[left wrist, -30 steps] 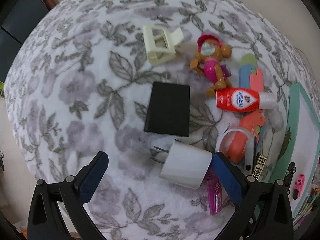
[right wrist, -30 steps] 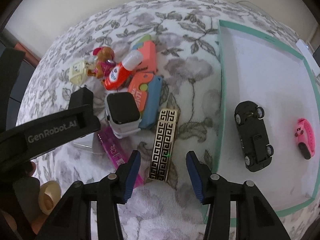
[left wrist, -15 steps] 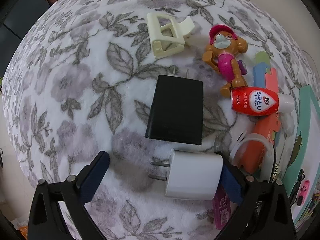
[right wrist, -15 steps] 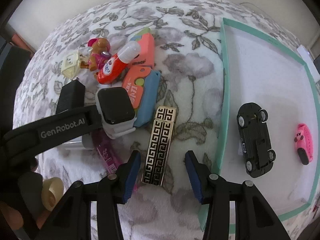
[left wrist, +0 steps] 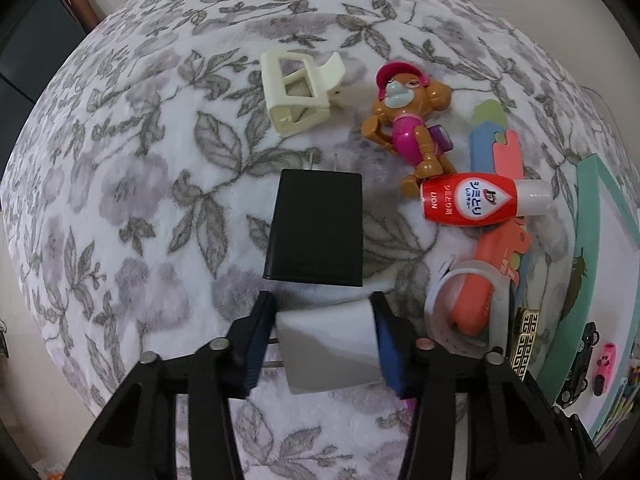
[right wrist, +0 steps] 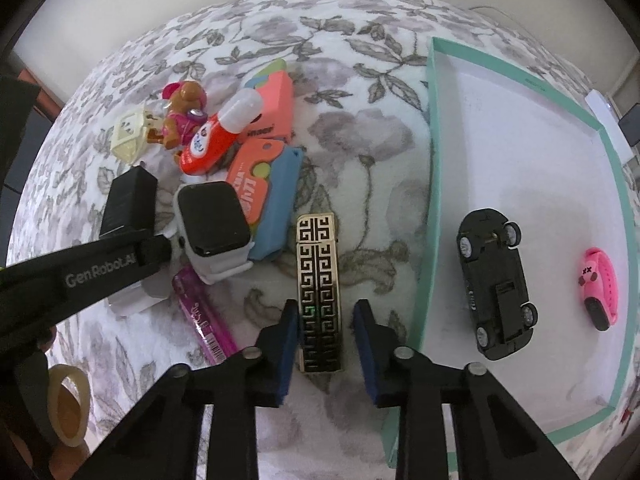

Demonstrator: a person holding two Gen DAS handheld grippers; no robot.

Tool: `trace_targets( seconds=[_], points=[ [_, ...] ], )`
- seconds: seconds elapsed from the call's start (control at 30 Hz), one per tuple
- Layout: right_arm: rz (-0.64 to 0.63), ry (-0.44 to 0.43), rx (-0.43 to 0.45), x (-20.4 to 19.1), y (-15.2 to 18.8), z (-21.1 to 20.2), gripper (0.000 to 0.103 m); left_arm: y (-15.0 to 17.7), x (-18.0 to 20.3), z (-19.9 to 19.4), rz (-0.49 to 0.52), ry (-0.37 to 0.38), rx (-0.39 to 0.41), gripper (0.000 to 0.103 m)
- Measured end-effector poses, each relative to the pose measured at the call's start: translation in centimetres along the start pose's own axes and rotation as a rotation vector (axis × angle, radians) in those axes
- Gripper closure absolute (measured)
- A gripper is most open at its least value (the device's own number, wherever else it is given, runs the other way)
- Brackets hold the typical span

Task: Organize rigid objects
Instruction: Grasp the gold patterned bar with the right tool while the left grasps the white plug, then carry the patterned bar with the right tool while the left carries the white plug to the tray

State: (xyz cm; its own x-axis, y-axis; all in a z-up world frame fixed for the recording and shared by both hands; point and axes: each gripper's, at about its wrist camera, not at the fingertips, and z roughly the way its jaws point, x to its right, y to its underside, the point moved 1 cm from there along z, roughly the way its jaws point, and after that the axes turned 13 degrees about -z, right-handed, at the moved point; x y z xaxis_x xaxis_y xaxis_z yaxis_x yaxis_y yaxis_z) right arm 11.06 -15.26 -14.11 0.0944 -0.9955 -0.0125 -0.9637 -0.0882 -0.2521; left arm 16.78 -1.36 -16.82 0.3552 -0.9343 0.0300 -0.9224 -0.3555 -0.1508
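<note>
My left gripper (left wrist: 324, 320) points straight down, its jaws closing, and both blue pads touch the sides of a white charger plug (left wrist: 328, 340) on the floral blanket. A black charger (left wrist: 316, 228) lies just beyond it. My right gripper (right wrist: 326, 316) straddles a gold-and-black patterned bar (right wrist: 318, 272). Its jaws are closing: the left pad meets the bar's edge, while a narrow gap shows at the right pad. Right of the bar stands a teal-rimmed white tray (right wrist: 432, 160) holding a black toy car (right wrist: 494, 284) and a pink band (right wrist: 600, 288).
A cream clip (left wrist: 296, 96), a dog figure (left wrist: 404, 120), a red bottle (left wrist: 468, 200) and orange and blue cases (right wrist: 260, 168) crowd the middle of the blanket. A smartwatch (right wrist: 212, 220) and a purple lighter (right wrist: 204, 316) lie left of the bar. A tape roll (right wrist: 66, 404) sits at the lower left.
The left jaws went from wide open to touching the white charger plug on both sides. The right jaws narrowed around the patterned bar.
</note>
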Motion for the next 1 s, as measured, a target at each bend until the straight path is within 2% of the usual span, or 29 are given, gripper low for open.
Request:
trace_targets(
  seconds=[0.47, 0.7, 1.0],
  points=[
    [-0.075, 0.07, -0.002, -1.2, 0.1, 0.2, 0.08, 0.6, 0.8, -1.1, 0.025, -0.016, 0.008, 0.057],
    [-0.005, -0.02, 0.013, 0.1, 0.2, -0.4, 0.081, 0.4, 0.3, -1.7, 0.013, -0.009, -0.009, 0.058],
    [0.065, -0.073, 0.077, 2.1, 0.6, -2.9, 0.081, -0.5, -0.6, -5.1, -0.009, 0.037, 0.055, 0.058]
  ],
)
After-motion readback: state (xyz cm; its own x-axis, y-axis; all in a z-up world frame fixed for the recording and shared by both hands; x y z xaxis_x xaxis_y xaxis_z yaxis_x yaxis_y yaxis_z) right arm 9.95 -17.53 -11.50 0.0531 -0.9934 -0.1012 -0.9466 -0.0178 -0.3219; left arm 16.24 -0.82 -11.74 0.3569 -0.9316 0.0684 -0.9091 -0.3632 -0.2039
